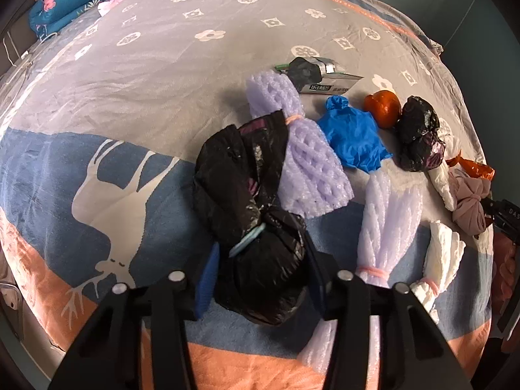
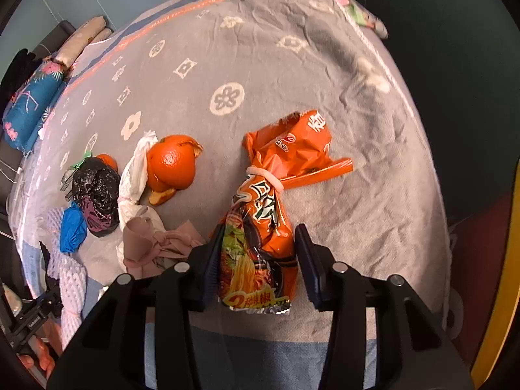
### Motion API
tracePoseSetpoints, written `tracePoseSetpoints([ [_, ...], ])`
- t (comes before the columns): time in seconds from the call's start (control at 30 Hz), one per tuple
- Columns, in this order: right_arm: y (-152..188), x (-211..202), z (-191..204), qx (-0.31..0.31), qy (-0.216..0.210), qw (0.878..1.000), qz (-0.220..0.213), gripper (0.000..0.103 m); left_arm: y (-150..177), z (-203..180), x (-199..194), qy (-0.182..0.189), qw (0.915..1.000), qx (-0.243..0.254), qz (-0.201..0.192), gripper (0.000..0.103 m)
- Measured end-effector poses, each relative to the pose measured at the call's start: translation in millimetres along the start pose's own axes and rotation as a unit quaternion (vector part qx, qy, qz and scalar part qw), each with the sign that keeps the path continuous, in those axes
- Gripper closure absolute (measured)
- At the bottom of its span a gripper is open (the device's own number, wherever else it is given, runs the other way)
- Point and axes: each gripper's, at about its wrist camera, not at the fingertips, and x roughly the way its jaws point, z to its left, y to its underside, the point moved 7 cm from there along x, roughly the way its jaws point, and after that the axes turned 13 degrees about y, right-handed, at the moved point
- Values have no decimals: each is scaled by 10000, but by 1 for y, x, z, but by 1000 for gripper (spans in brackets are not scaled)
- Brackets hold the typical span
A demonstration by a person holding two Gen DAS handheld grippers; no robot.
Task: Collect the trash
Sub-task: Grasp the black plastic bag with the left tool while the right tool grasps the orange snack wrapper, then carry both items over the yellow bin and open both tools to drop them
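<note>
In the left wrist view my left gripper is open, with its jaws on either side of a tied black plastic bag that lies on the bed. In the right wrist view my right gripper is open around an orange instant-noodle wrapper tied with a rubber band; the left pad touches it, the right pad stands a little off. More trash lies between them: purple foam netting, a blue bag, a small black bag, orange peel, white tissue and a pink cloth bundle.
The trash lies on a grey, blue and peach patterned blanket. A folded blue floral quilt is at the far end. A silver wrapper and a card lie beyond the foam. The bed edge drops away at the right in the right wrist view.
</note>
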Motion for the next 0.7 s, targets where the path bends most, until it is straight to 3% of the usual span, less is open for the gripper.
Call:
tracePoseSetpoints([
  [0.1, 0, 0, -2, 57, -220, 9997, 88, 74, 0, 0, -3, 21, 10000, 9, -68, 66],
  [0.43, -6, -28, -11, 153, -646, 9977, -145, 76, -7, -3, -38, 469, 9959, -71, -770, 68],
  [0.6, -5, -62, -9, -169, -641, 9959, -619, 76, -12, -23, -71, 516, 9864, 465, -1487, 68],
  [0.7, 0, -82, -8, -274, -752, 9939, -765, 76, -9, -35, -80, 438, 9820, 754, -1676, 68],
])
